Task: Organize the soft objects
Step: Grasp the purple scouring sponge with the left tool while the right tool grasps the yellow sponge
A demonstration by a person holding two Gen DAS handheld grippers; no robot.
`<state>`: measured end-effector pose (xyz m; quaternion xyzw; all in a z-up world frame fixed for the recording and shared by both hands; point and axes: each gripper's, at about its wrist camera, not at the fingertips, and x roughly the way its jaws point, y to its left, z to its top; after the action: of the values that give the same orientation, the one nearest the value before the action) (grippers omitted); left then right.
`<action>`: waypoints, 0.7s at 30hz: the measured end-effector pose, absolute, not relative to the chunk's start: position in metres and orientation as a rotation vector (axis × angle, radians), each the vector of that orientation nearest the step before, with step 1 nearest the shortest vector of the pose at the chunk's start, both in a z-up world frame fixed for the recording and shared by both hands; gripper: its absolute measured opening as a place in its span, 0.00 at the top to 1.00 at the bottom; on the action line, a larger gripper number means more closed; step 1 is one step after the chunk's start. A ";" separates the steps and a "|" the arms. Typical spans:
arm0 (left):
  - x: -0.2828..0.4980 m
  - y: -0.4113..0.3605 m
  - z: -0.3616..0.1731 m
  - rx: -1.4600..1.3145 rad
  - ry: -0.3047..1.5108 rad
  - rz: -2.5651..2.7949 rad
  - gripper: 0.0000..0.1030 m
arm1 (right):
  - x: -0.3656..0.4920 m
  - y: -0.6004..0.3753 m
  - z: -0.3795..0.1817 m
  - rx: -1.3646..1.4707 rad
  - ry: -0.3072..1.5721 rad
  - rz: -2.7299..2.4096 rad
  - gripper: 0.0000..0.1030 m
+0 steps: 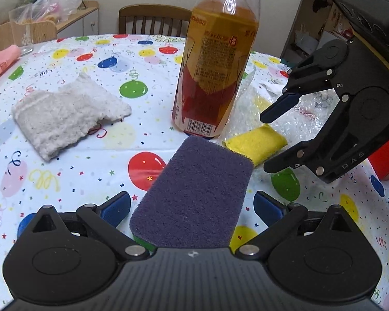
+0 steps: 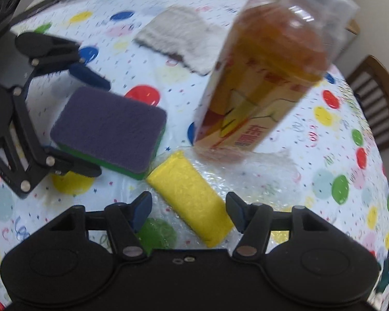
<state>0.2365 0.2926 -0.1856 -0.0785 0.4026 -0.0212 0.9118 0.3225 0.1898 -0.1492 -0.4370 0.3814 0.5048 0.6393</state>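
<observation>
A purple-topped green sponge lies on the balloon-print tablecloth between the open fingers of my left gripper; the pads stand apart from its sides. It also shows in the right wrist view, with the left gripper around it. A yellow sponge lies on bubble wrap between the open fingers of my right gripper. In the left wrist view the yellow sponge lies under the open right gripper. A white fluffy cloth lies to the left.
A tall bottle of amber drink stands just behind both sponges, close to the grippers. A pink cloth lies at the table's far left. A wooden chair and a cluttered cabinet stand behind the table.
</observation>
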 end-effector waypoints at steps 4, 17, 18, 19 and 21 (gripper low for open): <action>0.239 0.294 -0.191 -0.170 0.832 -0.041 0.03 | 0.327 0.196 -0.156 -1.023 0.874 1.166 0.46; 0.241 0.290 -0.190 -0.153 0.810 -0.043 0.17 | 0.332 0.199 -0.161 -1.034 0.874 1.190 0.47; 0.241 0.290 -0.190 -0.157 0.811 -0.041 0.17 | 0.332 0.199 -0.160 -1.031 0.874 1.190 0.49; 0.241 0.290 -0.190 -0.160 0.811 -0.038 0.17 | 0.332 0.198 -0.159 -1.028 0.873 1.185 0.50; 0.241 0.291 -0.190 -0.165 0.811 -0.030 0.17 | 0.330 0.195 -0.157 -1.018 0.869 1.177 0.55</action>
<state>0.2407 0.2911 -0.1901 -0.0804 0.3940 -0.0143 0.9155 0.3302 0.1953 -0.1570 -0.4445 0.3790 0.5135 0.6286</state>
